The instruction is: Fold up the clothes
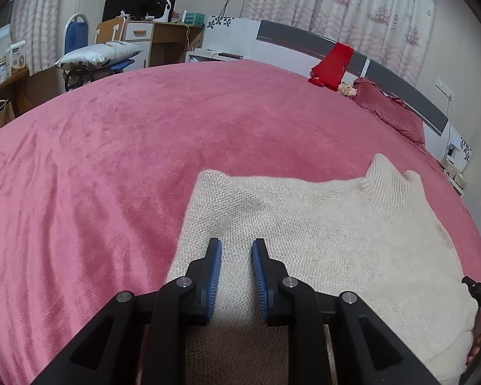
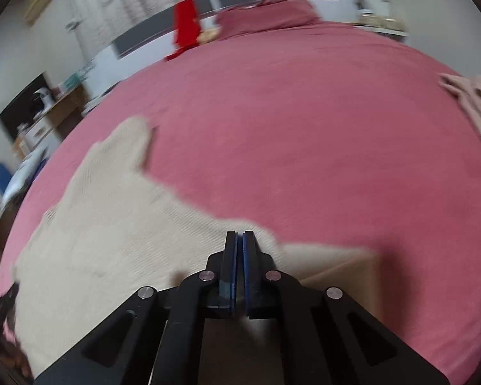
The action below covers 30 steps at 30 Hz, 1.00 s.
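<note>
My left tool (image 1: 236,243) has its blue pads (image 1: 215,276) parted, and a strip of the cream sweater (image 1: 320,224) runs up between them; I cannot tell whether the pads press on the knit or merely straddle it. My right tool (image 2: 240,233) is clenched tight, pad against pad, its tips over the sweater's (image 2: 105,224) edge; the view there is blurred and I cannot make out whether any cloth is pinched between them.

The sweater lies spread on the bed (image 1: 112,160), over the pink bedspread, its ribbed collar (image 1: 381,176) pointing away from me toward the headboard (image 1: 384,67). From the right view one part of it reaches out like a sleeve (image 2: 125,147) across the cover.

Farther out, a pinkish garment (image 2: 474,106) lies crumpled near the bed's right edge, well apart from the sweater. A red cloth (image 1: 332,61) hangs at the headboard, beside a pink pillow (image 1: 388,109). Beyond the bed stand a wooden desk (image 1: 163,38) and a blue chair (image 1: 77,35) carrying a silver cushion (image 1: 99,53).
</note>
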Available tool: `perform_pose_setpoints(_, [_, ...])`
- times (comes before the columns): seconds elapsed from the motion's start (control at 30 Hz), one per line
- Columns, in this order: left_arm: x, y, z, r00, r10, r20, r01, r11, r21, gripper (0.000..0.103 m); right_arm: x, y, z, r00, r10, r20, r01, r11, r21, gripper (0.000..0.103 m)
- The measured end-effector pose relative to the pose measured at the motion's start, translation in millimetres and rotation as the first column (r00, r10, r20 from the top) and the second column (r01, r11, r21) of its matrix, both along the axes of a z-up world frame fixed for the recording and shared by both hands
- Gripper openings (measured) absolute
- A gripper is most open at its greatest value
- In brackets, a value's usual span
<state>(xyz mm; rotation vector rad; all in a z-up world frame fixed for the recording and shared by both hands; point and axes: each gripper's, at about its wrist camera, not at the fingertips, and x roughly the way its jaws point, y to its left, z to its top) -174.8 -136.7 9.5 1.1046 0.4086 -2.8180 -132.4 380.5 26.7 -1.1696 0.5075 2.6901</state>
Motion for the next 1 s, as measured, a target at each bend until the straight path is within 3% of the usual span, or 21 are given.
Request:
perform_pose_setpoints(0.07, [-0.6,3.1,0.3,1.000,0.002,0.003,-0.002,1.000,-0.022,0.020,11.5,-8.7,13.8,1.000,0.003,0.005,-0.003,1.000,0.023,0.008])
perform_pose_setpoints(0.17, [-0.7,4.5,0.4,1.000,0.003,0.004,-0.003,0.999,-0.033,0.020,21.5,-29.2,36.0,0.993,0.061,-0.105,-0.057,0.998,0.042,0.012])
perform_pose_setpoints(0.2, [-0.5,4.0,0.3,1.000,0.003,0.003,-0.003,1.000,-0.029,0.020,19.4,-36.2,38.0,0.990,0.091,-0.104,-0.089,0.996,0.028,0.013])
perform_pose_setpoints(0.27, [0.0,3.0,0.2,1.000,0.001,0.000,-0.001,1.000,-0.020,0.020,5.7,-44.1,28.0,0.991,0.133,-0.024,-0.132,0.990,0.042,0.013])
perform_pose_setpoints(0.33, [0.2,0.1,-0.4,1.000,-0.001,-0.002,0.001,1.000,0.001,0.020,-6.7,-40.9,10.7,0.993,0.109,0.051,-0.112,0.991,0.068,0.008])
perform_pose_setpoints(0.4, [0.1,-1.2,-0.6,1.000,-0.002,-0.001,0.002,1.000,0.011,0.020,-1.0,-23.9,13.0,1.000,0.024,0.016,-0.024,0.999,0.026,0.003])
perform_pose_setpoints(0.43, [0.0,-1.1,-0.5,1.000,-0.002,0.001,0.002,1.000,0.011,0.020,3.5,-18.2,17.5,1.000,-0.025,0.010,0.024,0.999,0.032,0.004])
perform_pose_setpoints(0.47, [0.0,0.4,0.5,1.000,-0.001,0.002,0.001,1.000,0.002,0.020,8.0,-12.6,22.0,0.997,-0.073,0.004,0.072,0.997,0.038,0.013])
perform_pose_setpoints(0.53, [2.0,3.9,4.9,1.000,0.010,-0.003,-0.010,1.000,-0.019,0.020,29.8,-18.2,44.4,0.994,-0.052,-0.095,0.055,0.998,0.033,0.014])
perform_pose_setpoints(0.67, [12.8,8.0,11.6,0.999,0.028,-0.023,-0.028,1.000,-0.006,0.020,59.5,-69.9,55.1,0.981,0.134,-0.143,-0.129,0.991,0.041,0.025])
perform_pose_setpoints(0.73, [15.6,11.2,10.8,1.000,0.007,-0.005,-0.007,1.000,-0.005,0.020,58.4,-82.0,37.4,0.979,0.170,-0.108,-0.164,0.985,0.060,0.025])
perform_pose_setpoints(0.87, [17.1,23.0,-0.8,0.998,-0.055,0.024,0.056,0.995,-0.085,0.021,55.4,-105.6,1.1,0.971,0.237,-0.034,-0.233,0.968,0.095,0.024])
perform_pose_setpoints(1.0, [25.1,16.0,-2.5,0.996,-0.083,0.018,0.084,0.995,-0.047,0.022,53.5,-113.5,3.3,0.971,0.234,-0.040,-0.227,0.964,0.140,0.024])
